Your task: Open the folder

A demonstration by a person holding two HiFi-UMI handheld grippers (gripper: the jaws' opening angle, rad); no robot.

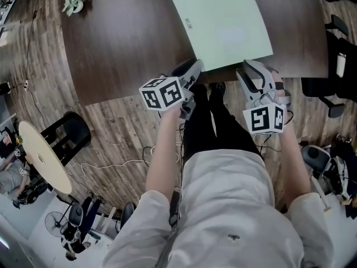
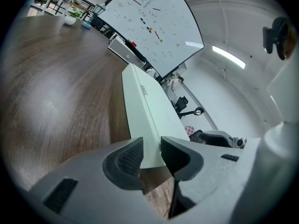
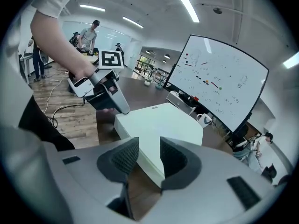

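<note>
The left gripper (image 1: 195,66) (image 2: 149,155) stands with its jaws parted around the near left corner of the pale green, flat rectangular folder (image 1: 220,21) (image 2: 145,106) – the pads are not pressing on it. The folder lies closed on the dark brown wooden table (image 1: 122,43), close to the table's near edge. The right gripper (image 1: 248,68) (image 3: 148,155) is at the folder's near right corner, its jaws likewise apart – the folder's (image 3: 159,125) thick edge shows in the gap between them, ungripped.
</note>
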